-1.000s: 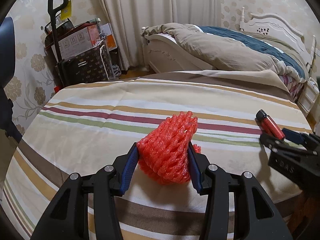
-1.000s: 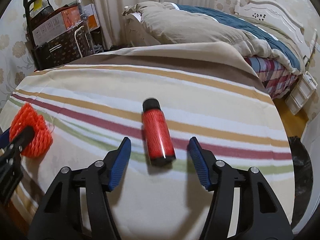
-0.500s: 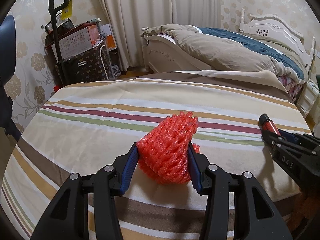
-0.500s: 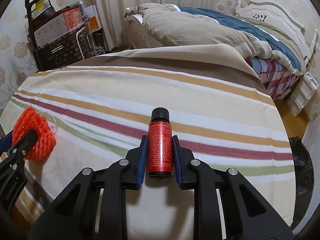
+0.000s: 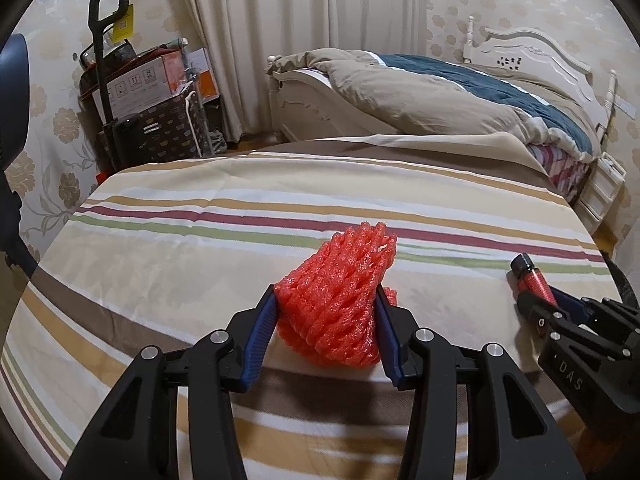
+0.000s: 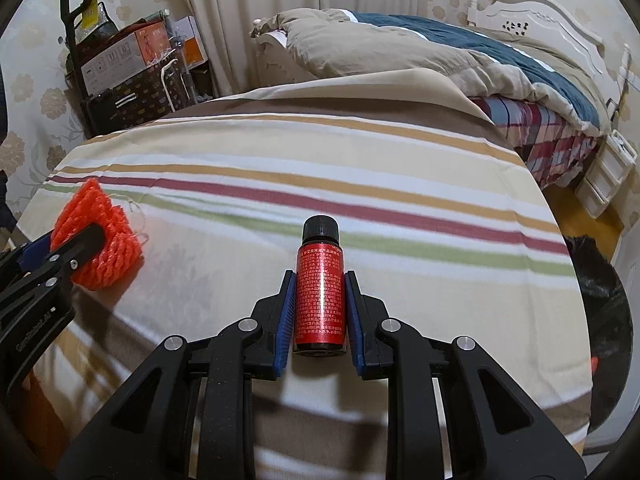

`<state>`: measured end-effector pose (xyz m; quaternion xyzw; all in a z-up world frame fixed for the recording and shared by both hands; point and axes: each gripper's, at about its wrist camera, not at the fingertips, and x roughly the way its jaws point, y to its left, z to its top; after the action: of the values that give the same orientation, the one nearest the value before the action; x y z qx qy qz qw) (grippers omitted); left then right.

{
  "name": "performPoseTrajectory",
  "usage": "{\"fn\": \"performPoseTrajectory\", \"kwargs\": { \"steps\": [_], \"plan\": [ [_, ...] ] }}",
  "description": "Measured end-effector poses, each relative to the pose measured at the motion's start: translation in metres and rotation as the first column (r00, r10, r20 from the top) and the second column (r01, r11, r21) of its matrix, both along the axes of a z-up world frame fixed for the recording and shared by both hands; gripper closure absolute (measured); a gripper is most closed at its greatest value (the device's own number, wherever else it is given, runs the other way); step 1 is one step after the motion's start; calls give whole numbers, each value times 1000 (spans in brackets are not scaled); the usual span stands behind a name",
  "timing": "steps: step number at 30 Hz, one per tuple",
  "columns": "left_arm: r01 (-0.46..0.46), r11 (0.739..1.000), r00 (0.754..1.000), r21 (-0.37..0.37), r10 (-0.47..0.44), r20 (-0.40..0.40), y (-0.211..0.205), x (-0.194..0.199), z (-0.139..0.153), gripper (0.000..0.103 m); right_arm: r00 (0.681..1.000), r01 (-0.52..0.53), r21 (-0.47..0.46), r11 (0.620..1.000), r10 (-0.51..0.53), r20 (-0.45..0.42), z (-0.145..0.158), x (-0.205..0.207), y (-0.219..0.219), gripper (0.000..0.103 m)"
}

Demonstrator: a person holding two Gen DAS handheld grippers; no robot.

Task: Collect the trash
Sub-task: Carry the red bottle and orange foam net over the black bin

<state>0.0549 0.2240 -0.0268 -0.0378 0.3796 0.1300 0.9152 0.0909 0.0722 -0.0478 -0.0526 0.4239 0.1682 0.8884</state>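
Note:
My left gripper (image 5: 326, 300) is shut on a crumpled red foam net (image 5: 340, 292), held just over the striped tablecloth (image 5: 200, 208). The net also shows at the left of the right wrist view (image 6: 96, 240), pinched in the left gripper's fingers (image 6: 80, 240). My right gripper (image 6: 320, 280) is shut on a small red bottle (image 6: 320, 292) with a black cap, cap pointing away. The bottle also shows at the right of the left wrist view (image 5: 532, 276).
A bed (image 5: 440, 92) with a beige and blue duvet stands beyond the table. A trolley with boxes (image 5: 148, 112) stands at the back left by the curtain. A black bag (image 6: 604, 320) sits on the floor right of the table.
My right gripper closed on the red bottle, which was lying loose between open fingers, and lifted it slightly. My left gripper kept its hold on the foam net.

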Motion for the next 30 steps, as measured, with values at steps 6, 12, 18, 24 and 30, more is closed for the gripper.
{"fn": "performPoseTrajectory", "kwargs": {
  "steps": [6, 12, 18, 24, 30],
  "plan": [
    [31, 999, 1000, -12, -31, 3, -16, -13, 2, 56, 1000, 8, 6, 1000, -8, 18, 4, -22, -15, 80],
    [71, 997, 997, -19, -71, 14, -38, -23, 5, 56, 999, 33, 25, 999, -34, 25, 5, -41, -35, 80],
    [116, 993, 993, -21, -116, 23, -63, -32, 7, 56, 997, 67, 39, 997, -69, 40, 9, -57, -58, 80],
    [169, 986, 985, -11, -169, 29, -93, -38, 9, 56, 992, 111, 59, 992, -114, 61, 14, -69, -84, 80],
    [234, 972, 972, 0, -234, 34, -127, -42, 10, 56, 981, 164, 77, 984, -170, 90, 21, -79, -112, 80]
  ]
}}
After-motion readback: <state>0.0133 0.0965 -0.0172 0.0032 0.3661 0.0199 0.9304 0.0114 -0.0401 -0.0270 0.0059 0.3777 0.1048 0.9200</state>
